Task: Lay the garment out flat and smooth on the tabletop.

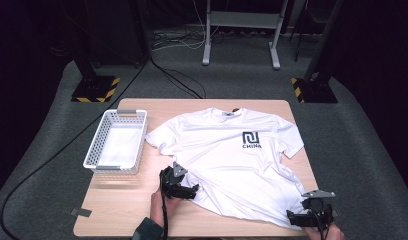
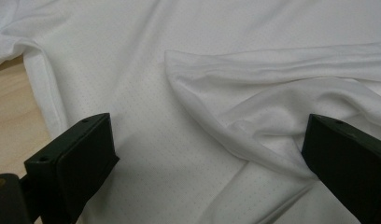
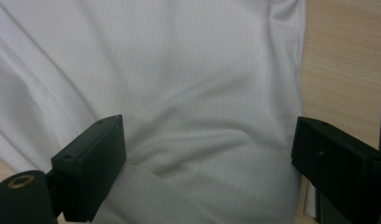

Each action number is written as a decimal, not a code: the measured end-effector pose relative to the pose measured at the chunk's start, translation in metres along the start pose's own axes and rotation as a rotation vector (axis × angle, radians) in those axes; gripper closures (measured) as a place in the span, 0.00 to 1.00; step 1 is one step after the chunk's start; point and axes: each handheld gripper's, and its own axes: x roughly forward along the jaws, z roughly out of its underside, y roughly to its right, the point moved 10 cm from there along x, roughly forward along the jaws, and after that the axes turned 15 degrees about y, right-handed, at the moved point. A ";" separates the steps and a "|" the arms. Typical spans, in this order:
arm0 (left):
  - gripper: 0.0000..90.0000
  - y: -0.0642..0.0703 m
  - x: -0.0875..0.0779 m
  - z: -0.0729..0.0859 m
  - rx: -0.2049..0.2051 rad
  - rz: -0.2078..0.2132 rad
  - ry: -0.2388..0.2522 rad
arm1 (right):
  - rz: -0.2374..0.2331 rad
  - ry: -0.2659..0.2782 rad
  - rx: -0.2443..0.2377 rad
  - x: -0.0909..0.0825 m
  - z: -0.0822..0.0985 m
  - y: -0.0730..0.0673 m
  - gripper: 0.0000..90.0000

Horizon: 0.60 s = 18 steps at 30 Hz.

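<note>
A white T-shirt [image 1: 227, 155] with a dark "CHINA" logo lies spread face up on the wooden table [image 1: 122, 200]. My left gripper [image 1: 192, 189] sits at the shirt's lower left edge. Its jaws stand wide apart [image 2: 207, 149] over a raised fold of cloth [image 2: 235, 116], open and not pinching it. My right gripper [image 1: 294, 217] is at the lower right hem corner. It is also open [image 3: 207, 154], jaws straddling smooth white fabric [image 3: 179, 70] beside the bare table edge [image 3: 342, 60].
A white slotted plastic basket [image 1: 117, 140] stands on the table left of the shirt. Bare wood runs along the front left of the table. Beyond it are grey carpet, cables and stand bases with yellow-black tape [image 1: 94, 90].
</note>
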 end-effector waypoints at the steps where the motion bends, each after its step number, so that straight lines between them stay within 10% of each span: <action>1: 0.03 0.000 0.000 0.000 0.000 0.000 0.000 | -0.002 0.027 0.010 -0.002 -0.005 0.000 0.10; 5: 0.03 0.000 0.000 0.000 0.000 0.000 0.000 | -0.023 0.105 0.009 0.015 -0.026 -0.004 0.10; 9: 0.03 0.000 0.000 0.000 0.000 0.000 0.001 | -0.038 0.061 -0.010 0.039 -0.026 -0.013 0.10; 18: 0.03 0.000 -0.002 0.001 -0.004 0.002 -0.003 | -0.060 -0.017 -0.019 0.005 0.000 -0.019 0.07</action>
